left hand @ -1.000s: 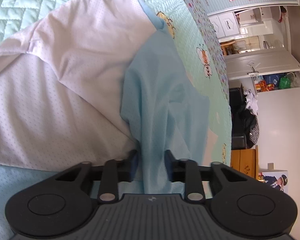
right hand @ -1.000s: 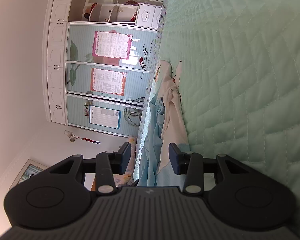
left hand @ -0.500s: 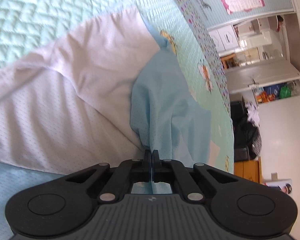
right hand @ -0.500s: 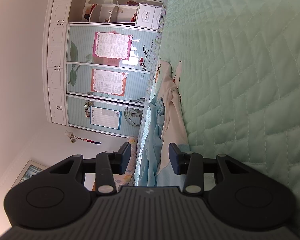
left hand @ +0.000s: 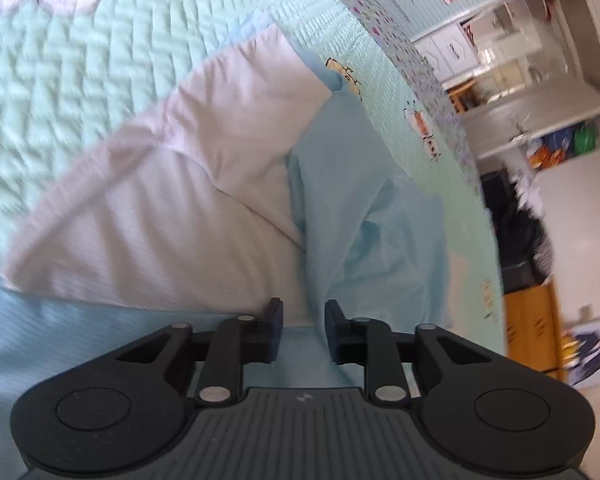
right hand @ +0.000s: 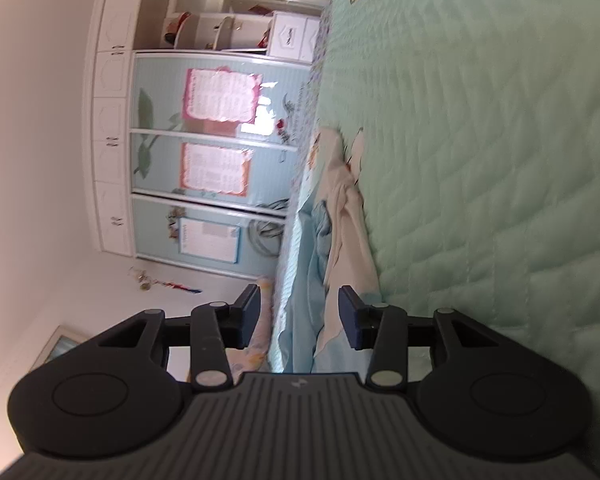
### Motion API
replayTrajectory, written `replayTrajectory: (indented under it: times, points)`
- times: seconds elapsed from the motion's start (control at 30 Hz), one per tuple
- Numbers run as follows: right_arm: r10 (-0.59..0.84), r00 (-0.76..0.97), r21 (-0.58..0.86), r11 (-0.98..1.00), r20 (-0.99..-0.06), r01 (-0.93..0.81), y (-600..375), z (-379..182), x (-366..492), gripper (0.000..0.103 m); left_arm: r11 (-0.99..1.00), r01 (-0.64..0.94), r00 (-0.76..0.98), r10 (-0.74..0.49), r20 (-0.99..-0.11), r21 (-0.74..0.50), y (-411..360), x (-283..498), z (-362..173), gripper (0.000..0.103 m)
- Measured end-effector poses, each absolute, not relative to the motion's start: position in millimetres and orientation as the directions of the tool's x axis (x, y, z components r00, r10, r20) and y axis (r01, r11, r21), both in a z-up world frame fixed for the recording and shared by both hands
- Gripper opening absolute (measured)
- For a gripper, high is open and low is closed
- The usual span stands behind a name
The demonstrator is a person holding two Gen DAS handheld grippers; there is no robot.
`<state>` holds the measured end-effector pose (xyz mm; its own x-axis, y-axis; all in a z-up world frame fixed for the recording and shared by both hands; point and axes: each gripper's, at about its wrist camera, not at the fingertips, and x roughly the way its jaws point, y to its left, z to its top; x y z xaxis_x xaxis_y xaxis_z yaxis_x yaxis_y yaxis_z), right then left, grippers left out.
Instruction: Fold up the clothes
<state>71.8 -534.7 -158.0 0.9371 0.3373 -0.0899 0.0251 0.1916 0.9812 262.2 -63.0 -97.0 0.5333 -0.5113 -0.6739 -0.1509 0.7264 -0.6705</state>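
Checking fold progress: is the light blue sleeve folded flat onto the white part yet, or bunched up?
Bunched. The light blue sleeve lies rumpled beside the white panel; the opening left gripper has no pad pressing it.

garment [left hand: 228, 184] on bedspread [left hand: 100, 72], wardrobe [right hand: 204, 160] behind

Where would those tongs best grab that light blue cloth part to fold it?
Probably the raised ridge of the light blue sleeve, where it bunches beside the white panel. Come from the near end, along the ridge, one finger on each side; the left tongs, now opening, already straddle it.
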Motion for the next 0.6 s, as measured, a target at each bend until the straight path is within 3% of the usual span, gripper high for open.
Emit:
replayTrajectory:
  times: [0.1,0.13,0.2,0.4,0.6]
  points:
    - [0.324,0.941,0.965,0.262,-0.096,0.008,-547,-138,86,0.069,0.779,-0.112,0.552,-0.468,-0.69,-0.617,-48,258,-81,0.056]
    - [0.327,0.94,0.958,0.285,-0.096,-0.002,-552,-131,94,0.07,0.792,-0.099,0.563,-0.455,-0.69,-0.603,-43,258,-75,0.061]
    - [0.357,0.922,0.946,0.322,-0.151,0.03,-565,-123,126,0.073,0.812,-0.083,0.597,-0.423,-0.682,-0.577,-31,261,-65,0.081]
    - [0.408,0.844,0.883,0.445,-0.348,0.15,-587,-117,226,0.073,0.803,-0.137,0.655,-0.366,-0.661,-0.58,2,284,-58,0.086]
    - [0.436,0.824,0.869,0.476,-0.363,0.132,-587,-120,293,0.073,0.787,-0.179,0.653,-0.353,-0.67,-0.59,16,295,-74,0.086]
